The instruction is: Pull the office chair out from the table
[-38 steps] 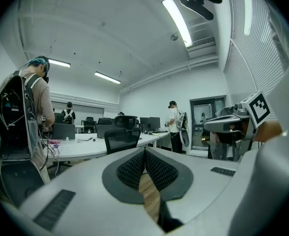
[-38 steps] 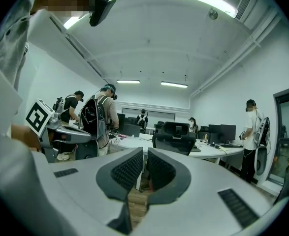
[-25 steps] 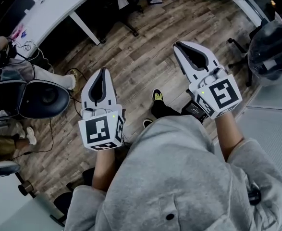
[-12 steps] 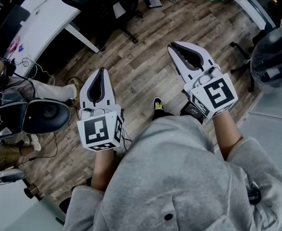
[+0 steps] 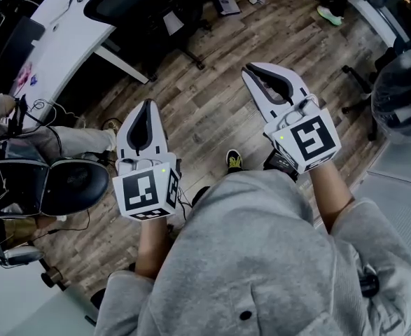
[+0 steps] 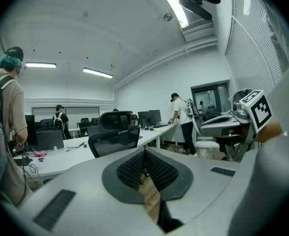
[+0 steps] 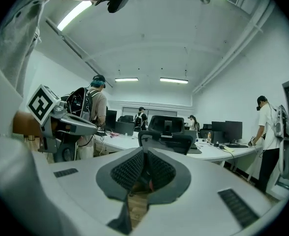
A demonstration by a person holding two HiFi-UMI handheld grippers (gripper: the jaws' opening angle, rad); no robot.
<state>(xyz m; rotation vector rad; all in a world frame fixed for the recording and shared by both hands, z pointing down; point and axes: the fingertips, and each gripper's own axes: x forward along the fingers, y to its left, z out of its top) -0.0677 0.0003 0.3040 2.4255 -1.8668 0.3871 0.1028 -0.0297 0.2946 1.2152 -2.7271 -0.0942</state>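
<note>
The black office chair stands tucked against the white table at the top left of the head view. It shows ahead in the left gripper view as the mesh-backed chair and in the right gripper view as the chair with a headrest. My left gripper and right gripper hover side by side over the wood floor, short of the chair. Both are shut with nothing between the pads. The jaws meet in the left gripper view and in the right gripper view.
A second dark chair stands close on my left, beside cables and a seated person's legs. Another chair stands at the right edge. Several people stand around the desks: one near left, one far right. Monitors line the tables.
Both grippers have travelled forward over the floor toward the table. The black chair and the table have slid nearer in the head view. Both jaws stay shut.
</note>
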